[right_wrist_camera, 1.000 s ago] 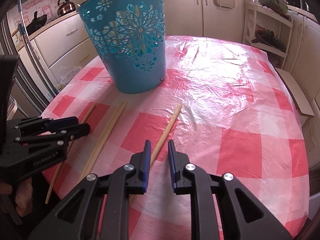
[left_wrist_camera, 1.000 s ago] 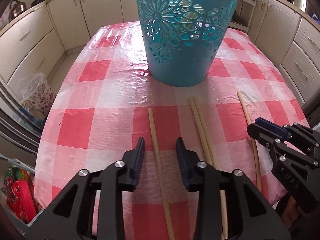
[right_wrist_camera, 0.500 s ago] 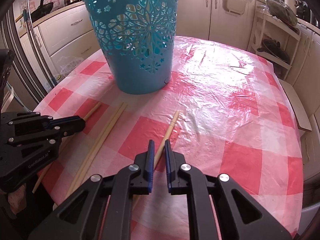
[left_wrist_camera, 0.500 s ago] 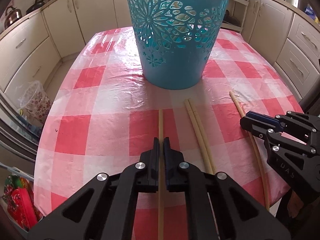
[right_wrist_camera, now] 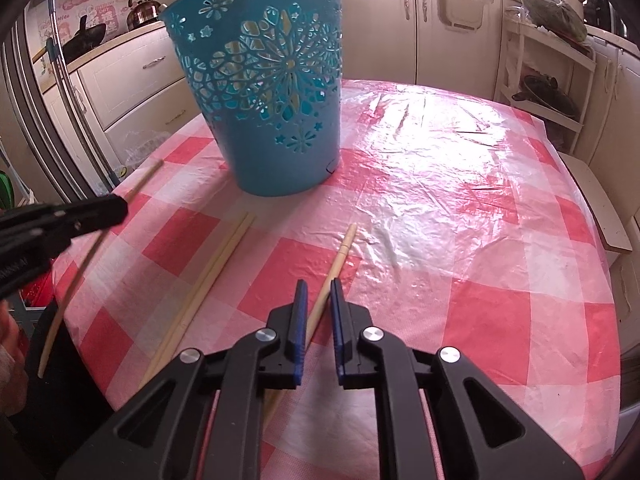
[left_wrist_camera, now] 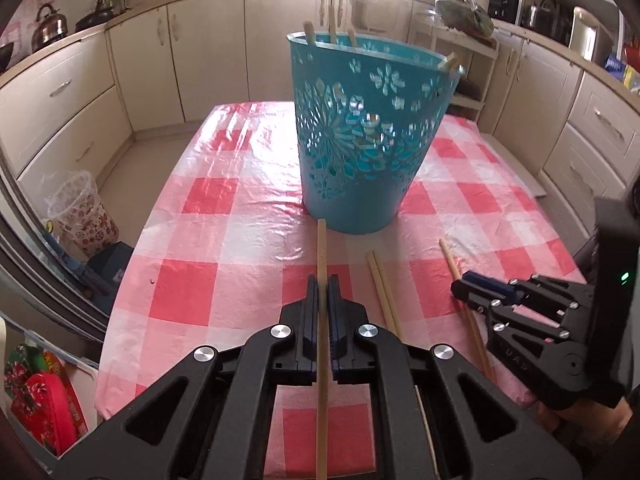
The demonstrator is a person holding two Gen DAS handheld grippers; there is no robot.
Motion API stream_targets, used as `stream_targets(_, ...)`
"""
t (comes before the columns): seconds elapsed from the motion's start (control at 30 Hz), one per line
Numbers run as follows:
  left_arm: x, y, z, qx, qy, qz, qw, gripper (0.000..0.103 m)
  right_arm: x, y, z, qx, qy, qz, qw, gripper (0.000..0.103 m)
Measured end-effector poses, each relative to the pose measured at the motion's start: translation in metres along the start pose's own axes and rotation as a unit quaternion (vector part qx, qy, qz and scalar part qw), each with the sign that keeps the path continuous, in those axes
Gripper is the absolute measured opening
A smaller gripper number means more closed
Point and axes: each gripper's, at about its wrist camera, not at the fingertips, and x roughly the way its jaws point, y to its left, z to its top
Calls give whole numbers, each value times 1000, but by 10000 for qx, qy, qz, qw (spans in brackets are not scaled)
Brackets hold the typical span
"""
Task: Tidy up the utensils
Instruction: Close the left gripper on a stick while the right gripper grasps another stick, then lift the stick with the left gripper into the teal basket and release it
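Left tool [left_wrist_camera: 322,286]: we pinch one chopstick [left_wrist_camera: 321,248], aimed toward the bin [left_wrist_camera: 368,140].
Right tool [right_wrist_camera: 319,300]: spread, we straddle another stick [right_wrist_camera: 340,254] for grasping.

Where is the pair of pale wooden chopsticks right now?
Left wrist view: the pair of pale wooden chopsticks lies on the checked tablecloth, between both grippers, before the blue basket.

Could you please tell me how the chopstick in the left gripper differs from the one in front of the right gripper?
The left gripper has its jaws shut on the held chopstick, while the right gripper has its jaws open around the loose chopstick. In the right wrist view the held one appears lifted off the tablecloth; the loose one lies flat on it. Both are plain wooden sticks pointing roughly toward the blue basket.
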Motion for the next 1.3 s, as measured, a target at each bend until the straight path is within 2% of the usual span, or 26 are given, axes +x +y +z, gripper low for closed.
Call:
stream_targets(0.17, -51, 17, 27, -363, -886, -303, 9949, 4, -1, -1, -2, 106, -40, 20, 9999, 12)
stream_targets(0.33, -95, 23, 66, -582, -1752, -496, 9815, 5, -1, -4, -2, 162, -69, 58, 9998, 12)
stream_targets(0.6, -100, 11, 120, -698, -2504, -640, 9635, 5, 0, -6, -2, 223, -82, 124, 9996, 12)
stream_targets(0.97, -47, 9, 179, -1211, -2947, -635, 9458, 5, 0, -8, -1, 311, -73, 243, 9992, 12)
stream_targets(1.13, -18, 5, 184, -1347, -2936, -595, 9445, 5, 0, -7, -1, 254, -68, 284, 9992, 17)
stream_targets(1.3, 9, 4, 176, -1449, -2765, -601, 9481, 5, 0, -3, -1, 140, -64, 279, 9995, 22)
